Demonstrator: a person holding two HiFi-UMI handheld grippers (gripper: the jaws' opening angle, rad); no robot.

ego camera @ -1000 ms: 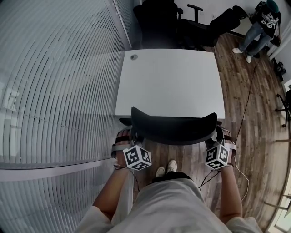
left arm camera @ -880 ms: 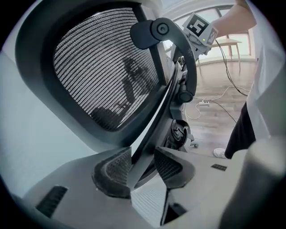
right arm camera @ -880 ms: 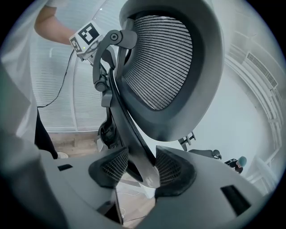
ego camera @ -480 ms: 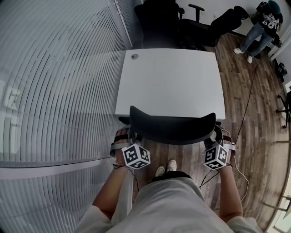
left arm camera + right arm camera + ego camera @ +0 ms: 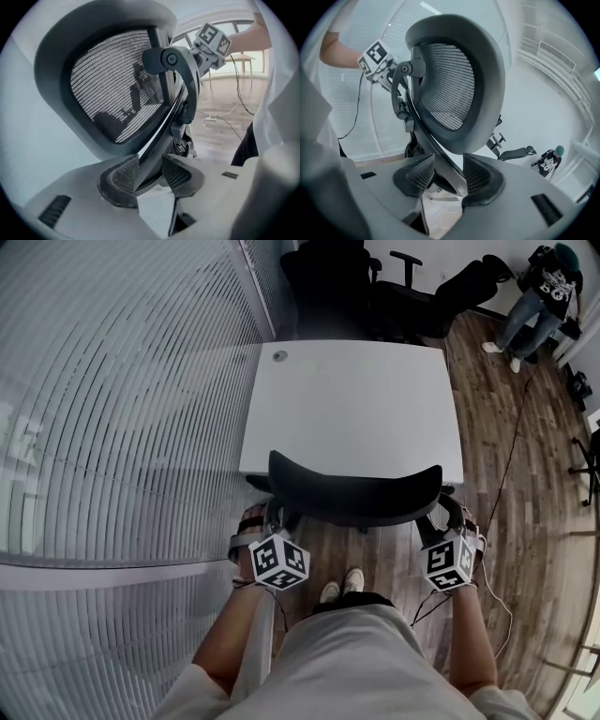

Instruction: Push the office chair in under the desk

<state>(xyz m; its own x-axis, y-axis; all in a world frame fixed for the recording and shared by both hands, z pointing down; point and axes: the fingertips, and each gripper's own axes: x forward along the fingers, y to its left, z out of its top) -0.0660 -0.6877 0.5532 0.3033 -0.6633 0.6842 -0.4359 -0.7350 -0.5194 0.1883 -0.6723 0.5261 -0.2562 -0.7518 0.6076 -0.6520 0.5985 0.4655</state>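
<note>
Black mesh office chair (image 5: 354, 495) stands at the 6 o'clock edge of the white desk (image 5: 356, 399). My left gripper (image 5: 150, 169) and right gripper (image 5: 449, 174) each clamp its back frame. Judged step: pushing in; next calls for an even, level shove toward 12 o'clock

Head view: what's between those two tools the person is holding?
The chair back spans the gap in the head view, with the left tool and right tool each clamped on one side of it.
</note>
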